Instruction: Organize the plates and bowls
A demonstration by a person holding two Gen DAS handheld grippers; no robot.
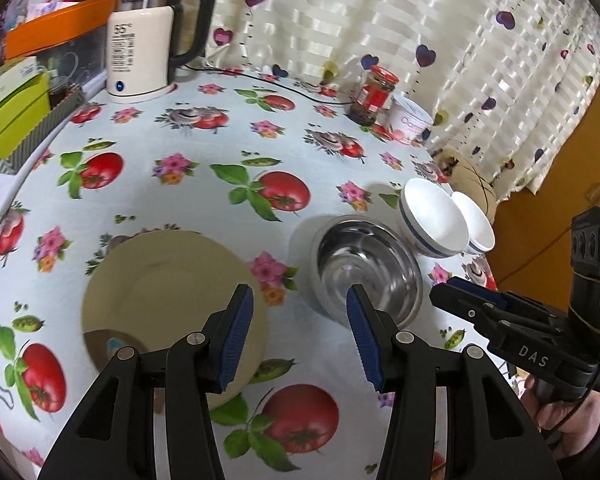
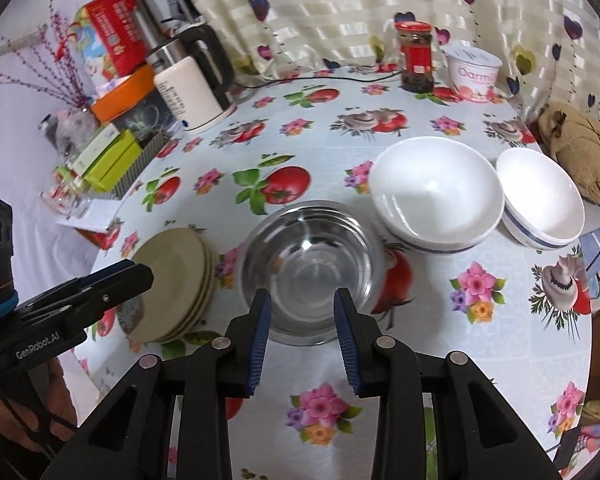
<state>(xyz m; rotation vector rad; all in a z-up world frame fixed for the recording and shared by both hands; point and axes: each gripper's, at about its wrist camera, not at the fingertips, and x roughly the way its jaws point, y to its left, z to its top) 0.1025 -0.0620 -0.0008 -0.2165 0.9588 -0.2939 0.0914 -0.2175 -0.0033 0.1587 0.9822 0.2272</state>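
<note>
A stack of beige plates [image 1: 168, 292] [image 2: 172, 268] lies on the tomato-print tablecloth. To its right stands a steel bowl [image 1: 364, 264] [image 2: 308, 260], then a large white bowl with a blue stripe [image 1: 434, 220] [image 2: 436, 192] and a smaller one [image 1: 474, 224] [image 2: 540, 200]. My left gripper [image 1: 300, 308] is open and empty, hovering between the plates and the steel bowl. My right gripper [image 2: 302, 308] is open and empty over the steel bowl's near rim; it also shows in the left wrist view [image 1: 476, 300].
A white kettle [image 1: 148, 48] [image 2: 188, 88], a red-lidded jar [image 1: 374, 96] [image 2: 416, 56] and a yogurt tub [image 1: 410, 120] [image 2: 474, 72] stand at the back. Boxes [image 1: 12, 112] [image 2: 112, 156] crowd the left edge. A brown cloth bundle [image 2: 580, 152] lies right.
</note>
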